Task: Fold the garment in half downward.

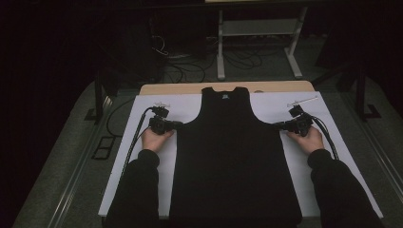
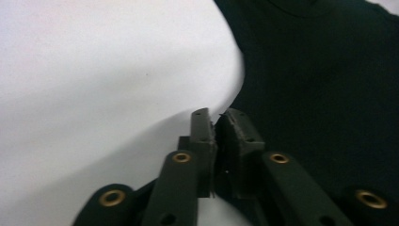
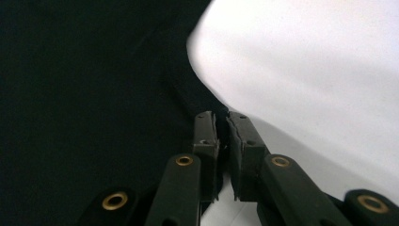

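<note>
Lying flat on the white sheet (image 1: 142,156), one black tank top (image 1: 233,156), neck toward the table's far edge; left gripper (image 1: 178,124) clenched on its left side edge below the armhole; right gripper (image 1: 276,125) clenched on its right side edge likewise; count: one garment, two grippers, two hands.
</note>
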The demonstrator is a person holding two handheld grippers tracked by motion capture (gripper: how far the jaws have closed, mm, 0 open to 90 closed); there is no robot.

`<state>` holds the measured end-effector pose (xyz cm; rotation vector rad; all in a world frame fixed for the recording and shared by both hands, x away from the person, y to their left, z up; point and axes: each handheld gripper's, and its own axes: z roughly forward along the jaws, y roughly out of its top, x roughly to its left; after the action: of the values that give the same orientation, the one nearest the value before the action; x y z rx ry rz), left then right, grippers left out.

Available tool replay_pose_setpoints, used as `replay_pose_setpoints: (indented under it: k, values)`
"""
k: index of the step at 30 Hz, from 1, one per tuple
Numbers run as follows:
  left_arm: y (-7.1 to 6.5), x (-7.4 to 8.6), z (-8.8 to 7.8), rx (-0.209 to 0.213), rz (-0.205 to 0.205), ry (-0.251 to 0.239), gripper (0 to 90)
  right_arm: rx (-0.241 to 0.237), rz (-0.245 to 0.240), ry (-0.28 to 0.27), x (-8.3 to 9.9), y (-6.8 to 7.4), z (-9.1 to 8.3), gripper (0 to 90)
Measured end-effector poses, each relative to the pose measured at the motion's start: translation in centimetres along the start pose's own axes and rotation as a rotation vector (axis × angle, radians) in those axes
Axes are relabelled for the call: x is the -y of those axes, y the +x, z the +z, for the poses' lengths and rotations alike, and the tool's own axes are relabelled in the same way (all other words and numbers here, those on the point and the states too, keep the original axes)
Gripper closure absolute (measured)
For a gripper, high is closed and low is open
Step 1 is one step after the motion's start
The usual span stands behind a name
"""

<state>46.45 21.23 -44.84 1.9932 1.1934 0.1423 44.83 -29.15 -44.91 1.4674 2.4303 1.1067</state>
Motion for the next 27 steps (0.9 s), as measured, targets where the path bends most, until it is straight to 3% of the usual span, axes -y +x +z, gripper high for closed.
replay_pose_setpoints:
  k: [7, 12, 15, 27]
  values:
    - [-0.4, -0.1, -0.8, -0.015, 0.003, -0.001, 87.0, -0.035, 0.025, -0.006, 0.0, -0.3, -0.3, 81.8]
    - [-0.5, 0.2, -1.7, 0.004, -0.023, -0.045, 87.1, -0.032, 0.028, -0.025, 0.2, -0.1, -0.8, 82.2]
    - [-0.8, 0.2, -2.1, 0.003, -0.026, -0.047, 87.2, -0.029, 0.023, -0.049, 0.2, 0.4, -1.2, 82.5]
    - [-2.4, 0.3, -3.7, 0.074, -0.038, -0.128, 87.3, -0.044, 0.008, -0.089, 1.0, 2.1, -2.7, 82.7]
